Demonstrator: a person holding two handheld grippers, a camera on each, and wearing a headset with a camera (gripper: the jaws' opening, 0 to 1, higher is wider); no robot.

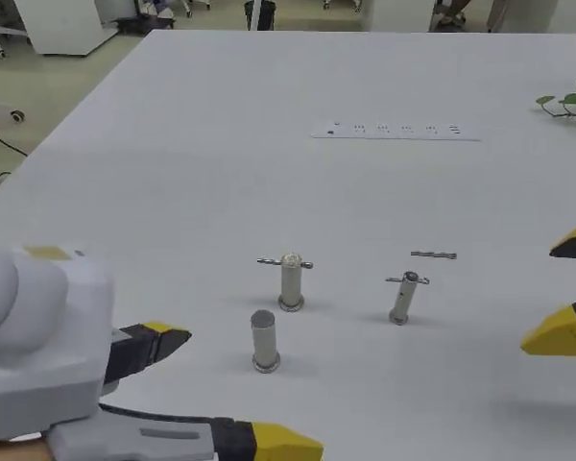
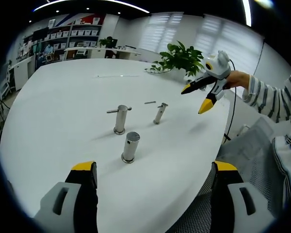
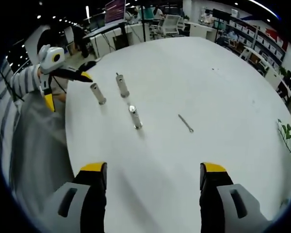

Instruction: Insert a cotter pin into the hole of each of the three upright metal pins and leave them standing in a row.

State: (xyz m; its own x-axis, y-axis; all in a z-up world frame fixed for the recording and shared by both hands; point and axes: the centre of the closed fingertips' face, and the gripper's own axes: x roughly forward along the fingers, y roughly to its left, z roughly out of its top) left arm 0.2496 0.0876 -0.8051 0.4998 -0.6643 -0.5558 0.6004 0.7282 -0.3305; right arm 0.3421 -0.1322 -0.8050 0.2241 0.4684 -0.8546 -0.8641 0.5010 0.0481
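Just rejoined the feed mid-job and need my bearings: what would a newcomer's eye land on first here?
Mid-table stand three metal pins: the rear pin and right pin carry inserted cotter pins through their tops, while the front pin is bare. A loose cotter pin lies flat on the table just beyond the right pin. The left hand-held gripper and right hand-held gripper hover open on either side, holding nothing.

White table (image 1: pixel 173 144), matte. Centre of frame: first metal pin (image 1: pixel 290 281), upright, cotter through its top. Bare metal pin (image 1: pixel 263 340) just below-left of it, upright. Third metal pin (image 1: pixel 403 296) to the right, cotter fitted, slightly tilted. Loose cotter pin (image 1: pixel 433 254) lying flat just above that one. Power strip (image 1: pixel 396 132) at upper centre-right.
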